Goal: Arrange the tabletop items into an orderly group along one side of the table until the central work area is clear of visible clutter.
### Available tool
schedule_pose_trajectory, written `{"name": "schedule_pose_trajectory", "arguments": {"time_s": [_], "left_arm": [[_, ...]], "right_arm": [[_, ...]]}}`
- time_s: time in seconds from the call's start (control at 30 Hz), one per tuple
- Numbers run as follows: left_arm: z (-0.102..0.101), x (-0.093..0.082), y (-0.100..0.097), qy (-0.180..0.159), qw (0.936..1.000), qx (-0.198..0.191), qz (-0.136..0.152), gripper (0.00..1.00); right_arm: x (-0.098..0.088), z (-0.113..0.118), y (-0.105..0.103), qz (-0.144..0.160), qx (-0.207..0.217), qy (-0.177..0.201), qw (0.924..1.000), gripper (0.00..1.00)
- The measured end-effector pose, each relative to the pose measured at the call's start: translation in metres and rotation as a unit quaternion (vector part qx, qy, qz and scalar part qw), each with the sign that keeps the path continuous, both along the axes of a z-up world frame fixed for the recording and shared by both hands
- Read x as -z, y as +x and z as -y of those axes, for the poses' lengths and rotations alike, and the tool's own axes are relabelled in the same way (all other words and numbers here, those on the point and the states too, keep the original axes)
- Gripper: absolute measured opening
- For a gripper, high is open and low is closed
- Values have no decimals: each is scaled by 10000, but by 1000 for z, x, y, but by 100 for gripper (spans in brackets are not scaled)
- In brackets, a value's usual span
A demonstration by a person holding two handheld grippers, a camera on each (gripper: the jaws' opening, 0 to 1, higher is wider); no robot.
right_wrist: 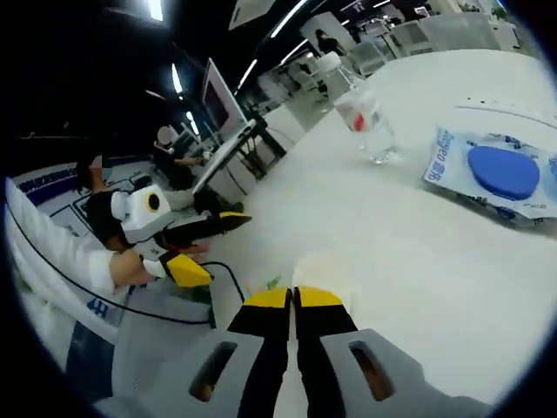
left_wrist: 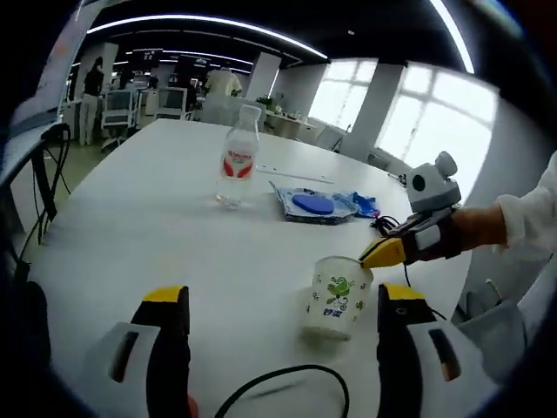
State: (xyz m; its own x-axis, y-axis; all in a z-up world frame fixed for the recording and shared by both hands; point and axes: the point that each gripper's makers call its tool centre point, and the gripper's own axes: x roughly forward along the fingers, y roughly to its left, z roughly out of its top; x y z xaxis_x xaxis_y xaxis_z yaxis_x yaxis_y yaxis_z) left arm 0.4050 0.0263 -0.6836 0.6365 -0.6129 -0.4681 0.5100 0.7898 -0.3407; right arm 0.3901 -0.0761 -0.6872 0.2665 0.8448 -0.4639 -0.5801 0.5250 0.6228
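1 paper cup [left_wrist: 338, 296] rim pinched by right gripper [right_wrist: 293, 299] jaws, 1 water bottle [left_wrist: 237, 161], 1 blue packet [left_wrist: 318, 205] on white bench [left_wrist: 157, 235], left gripper [left_wrist: 283, 305] jaws wide apart, empty

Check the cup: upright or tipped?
Upright. The cup stands on its base on the table, rim up, with the right gripper pinching its rim.

Black cable [left_wrist: 287, 376] loops nearby; monitor [right_wrist: 218, 91] and people stand beyond.

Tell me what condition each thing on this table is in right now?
Paper cup: upright, rim pinched by the right hand-held gripper.
Water bottle: upright, capped, apart from the cup.
Blue packet: lying flat.
Left hand-held gripper: open, holding nothing.
Black cable: loose on the table.
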Motion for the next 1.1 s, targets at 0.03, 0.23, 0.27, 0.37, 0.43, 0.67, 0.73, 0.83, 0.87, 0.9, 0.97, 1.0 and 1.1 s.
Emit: {"name": "schedule_pose_trajectory", "arguments": {"time_s": [0.03, 0.23, 0.27, 0.37, 0.43, 0.67, 0.73, 0.83, 0.87, 0.9, 0.97, 1.0, 1.1], "left_arm": [[-2, 0, -1, -11, 10000, -7, -4, 92], [-16, -2, -9, -2, 10000, 29, 22, 91], [-23, -1, -11, -24, 10000, -27, 15, 91], [-33, 1, -13, -85, 9998, -173, -29, 91], [-41, 3, -15, -132, 9994, -308, -66, 90], [-55, 6, -18, -221, 9983, -540, -97, 90], [-57, 4, -17, -284, 9977, -615, -88, 90], [-60, 2, -14, -344, 9969, -711, -59, 90], [-60, 2, -13, -367, 9966, -730, -46, 90], [-60, 1, -13, -386, 9965, -747, -41, 90], [-61, 0, -11, -419, 9960, -788, -29, 90], [-62, -1, -10, -463, 9954, -843, -16, 90], [-64, -1, -10, -509, 9946, -909, -21, 90]], "right_arm": [[-5, -2, 0, -38, 5, 95, 9999, 0], [-26, 2, 11, 127, 201, 254, 9994, 0], [-33, 6, 19, 269, 270, 230, 9990, 0], [-45, 12, 39, 526, 471, 142, 9974, 0], [-52, 17, 56, 761, 589, 22, 9954, 0], [-66, 32, 110, 1281, 989, -474, 9857, 0], [-70, 33, 124, 1402, 1060, -560, 9828, 0], [-71, 32, 146, 1721, 1004, -918, 9756, 0], [-71, 31, 151, 1807, 967, -1013, 9735, 0], [-71, 29, 155, 1848, 946, -1054, 9725, 0], [-70, 26, 163, 1930, 905, -1164, 9701, 0], [-66, 24, 171, 2047, 796, -1373, 9659, 0], [-58, 20, 180, 2183, 643, -1672, 9593, 0]]}}
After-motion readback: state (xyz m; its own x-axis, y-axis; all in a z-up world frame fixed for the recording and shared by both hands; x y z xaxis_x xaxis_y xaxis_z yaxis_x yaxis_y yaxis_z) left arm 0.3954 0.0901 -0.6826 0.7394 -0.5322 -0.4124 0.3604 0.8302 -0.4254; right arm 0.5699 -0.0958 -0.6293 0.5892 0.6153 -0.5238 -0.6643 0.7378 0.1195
